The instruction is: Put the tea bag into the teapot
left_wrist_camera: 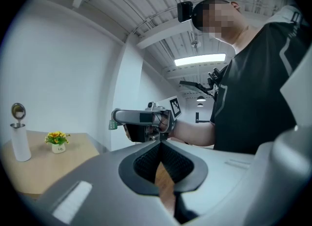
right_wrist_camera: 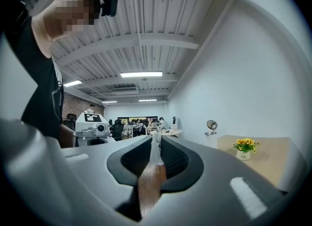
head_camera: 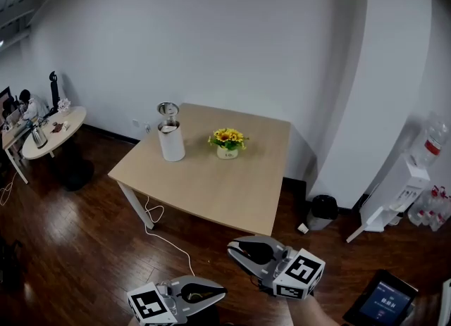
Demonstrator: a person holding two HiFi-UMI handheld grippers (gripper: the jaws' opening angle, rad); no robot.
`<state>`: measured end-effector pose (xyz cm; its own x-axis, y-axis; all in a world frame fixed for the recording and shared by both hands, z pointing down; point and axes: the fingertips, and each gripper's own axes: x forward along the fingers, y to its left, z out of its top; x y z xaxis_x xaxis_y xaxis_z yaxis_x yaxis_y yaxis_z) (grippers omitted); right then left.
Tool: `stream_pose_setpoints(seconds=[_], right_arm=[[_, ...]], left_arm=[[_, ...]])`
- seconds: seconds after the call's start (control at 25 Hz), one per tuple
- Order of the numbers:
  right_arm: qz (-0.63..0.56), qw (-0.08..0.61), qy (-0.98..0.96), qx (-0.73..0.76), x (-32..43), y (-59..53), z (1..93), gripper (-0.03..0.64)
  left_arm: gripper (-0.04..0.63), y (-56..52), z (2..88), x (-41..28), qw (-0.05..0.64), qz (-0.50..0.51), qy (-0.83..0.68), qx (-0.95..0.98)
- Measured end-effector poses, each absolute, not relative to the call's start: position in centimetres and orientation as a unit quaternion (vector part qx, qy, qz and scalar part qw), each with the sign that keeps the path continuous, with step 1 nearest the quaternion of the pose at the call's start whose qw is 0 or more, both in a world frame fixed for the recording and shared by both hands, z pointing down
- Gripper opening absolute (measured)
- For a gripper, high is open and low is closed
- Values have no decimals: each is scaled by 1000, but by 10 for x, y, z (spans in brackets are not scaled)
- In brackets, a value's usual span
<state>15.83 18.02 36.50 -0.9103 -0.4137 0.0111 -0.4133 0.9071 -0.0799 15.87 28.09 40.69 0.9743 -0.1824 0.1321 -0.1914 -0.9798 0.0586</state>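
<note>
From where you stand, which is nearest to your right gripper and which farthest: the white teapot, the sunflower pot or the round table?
Going by the head view, from the right gripper:
1. Sunflower pot, mid-table on the wooden table, nearest.
2. White teapot, left of the pot on the same table.
3. Round table, far left by the wall, farthest.

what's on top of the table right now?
A white teapot, lid flipped up, and a small pot of yellow flowers, standing apart. Nothing else shows on the table. The teapot's inside is hidden in every view.
</note>
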Motion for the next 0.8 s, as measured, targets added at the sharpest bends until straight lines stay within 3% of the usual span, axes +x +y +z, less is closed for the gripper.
stream_pose_setpoints(seconds=[0.8], right_arm=[[-45, -8, 974, -221, 53, 31, 362, 56]], left_arm=[[5, 134, 398, 54, 32, 50, -88, 994]])
